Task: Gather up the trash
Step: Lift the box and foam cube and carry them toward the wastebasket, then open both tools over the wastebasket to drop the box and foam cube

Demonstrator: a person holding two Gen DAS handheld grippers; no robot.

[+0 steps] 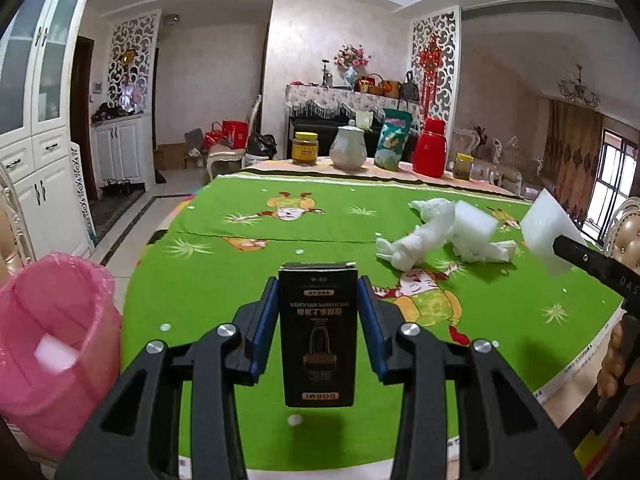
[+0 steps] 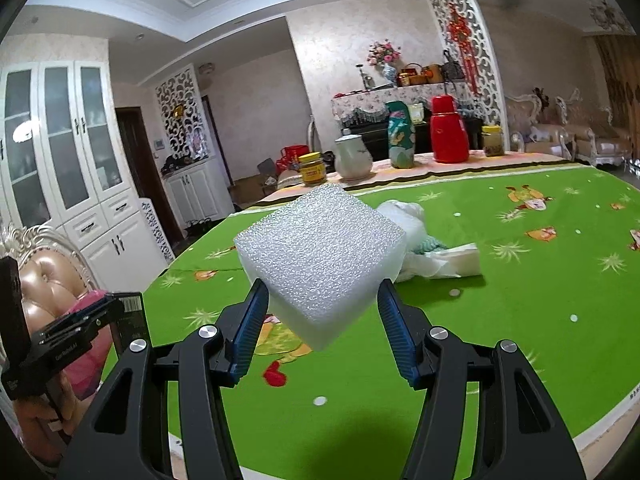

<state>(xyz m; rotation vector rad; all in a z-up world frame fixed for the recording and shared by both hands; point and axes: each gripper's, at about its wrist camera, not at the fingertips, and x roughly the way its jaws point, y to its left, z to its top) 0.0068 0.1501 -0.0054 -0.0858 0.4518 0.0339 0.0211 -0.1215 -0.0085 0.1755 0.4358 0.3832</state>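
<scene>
- Black box (image 1: 317, 332), printed in white, clamped upright between the blue pads of the left gripper (image 1: 318, 312), lifted clear above the near edge of the table (image 1: 192, 288).
- White foam block (image 2: 320, 260) pinched corner-down between the pads of the right gripper (image 2: 322, 320), held off the cloth above the table's near edge.
- Pink-lined bin (image 1: 56, 344) stands off the table's left edge, near the box; a white piece lies inside it.
- Remaining trash (image 1: 444, 236): crumpled white wrapping and a second foam slab, heaped toward the right side of the table, well apart from both grippers.
- Far edge carries a yellow-lidded jar (image 1: 305, 148), white pot (image 1: 348, 146), green bag (image 1: 394, 140), red flask (image 1: 431, 147) and a small jar (image 1: 464, 166).
</scene>
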